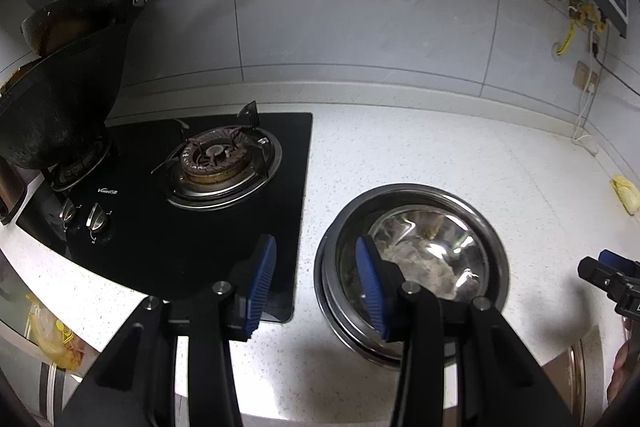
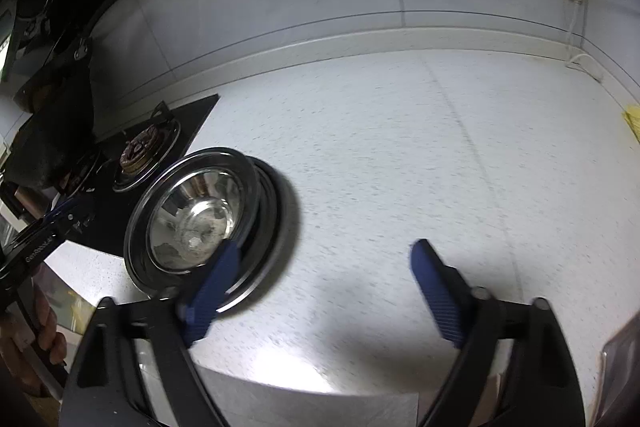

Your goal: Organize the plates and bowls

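Note:
A stack of shiny steel bowls [image 1: 416, 267] stands on the white speckled counter [image 1: 440, 155] just right of the stove. It also shows in the right wrist view [image 2: 200, 215], at the left. My left gripper [image 1: 320, 275] is open, its right finger over the stack's left rim and its left finger over the stove's corner. My right gripper [image 2: 324, 287] is open and empty over the counter, its left finger in front of the stack's near rim. The right gripper also shows in the left wrist view [image 1: 612, 279], at the far right.
A black glass gas stove [image 1: 200, 211] with a bare burner [image 1: 218, 159] lies left of the bowls. A dark wok [image 1: 52, 111] sits on its far-left burner. A yellow item [image 1: 626, 193] lies at the counter's right. Cables and sockets [image 1: 584, 75] line the tiled wall.

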The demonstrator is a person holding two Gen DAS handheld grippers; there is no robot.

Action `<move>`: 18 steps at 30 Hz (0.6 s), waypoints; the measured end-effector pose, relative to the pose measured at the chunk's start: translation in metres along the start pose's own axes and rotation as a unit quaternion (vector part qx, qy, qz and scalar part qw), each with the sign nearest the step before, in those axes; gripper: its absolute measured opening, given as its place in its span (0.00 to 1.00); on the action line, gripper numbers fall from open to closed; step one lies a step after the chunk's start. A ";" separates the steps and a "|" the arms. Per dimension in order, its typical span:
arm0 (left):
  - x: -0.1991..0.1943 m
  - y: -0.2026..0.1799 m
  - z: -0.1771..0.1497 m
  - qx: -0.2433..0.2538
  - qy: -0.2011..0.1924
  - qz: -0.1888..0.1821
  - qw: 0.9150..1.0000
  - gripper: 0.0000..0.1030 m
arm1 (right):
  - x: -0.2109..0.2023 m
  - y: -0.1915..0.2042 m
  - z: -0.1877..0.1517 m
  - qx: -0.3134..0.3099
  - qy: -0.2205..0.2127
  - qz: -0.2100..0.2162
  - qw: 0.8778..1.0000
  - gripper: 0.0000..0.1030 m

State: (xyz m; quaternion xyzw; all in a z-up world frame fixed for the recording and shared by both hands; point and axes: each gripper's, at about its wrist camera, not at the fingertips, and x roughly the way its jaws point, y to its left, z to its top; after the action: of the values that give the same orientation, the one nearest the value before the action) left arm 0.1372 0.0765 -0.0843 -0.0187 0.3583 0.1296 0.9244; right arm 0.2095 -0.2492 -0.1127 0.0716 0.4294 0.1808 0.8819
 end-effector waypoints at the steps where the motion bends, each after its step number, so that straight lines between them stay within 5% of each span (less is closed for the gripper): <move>1: -0.004 0.000 -0.001 -0.001 -0.003 -0.003 1.000 0.39 | -0.003 -0.004 -0.002 0.001 -0.002 0.000 1.000 0.93; 18: -0.059 -0.005 -0.022 0.003 -0.021 -0.014 1.000 0.39 | -0.070 -0.016 -0.025 -0.006 -0.034 0.002 0.999 0.98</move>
State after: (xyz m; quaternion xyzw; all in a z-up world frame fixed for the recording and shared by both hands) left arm 0.0821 0.0553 -0.0618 -0.0182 0.3388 0.1158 0.9335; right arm 0.1542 -0.2915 -0.0812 0.0736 0.3979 0.1829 0.8960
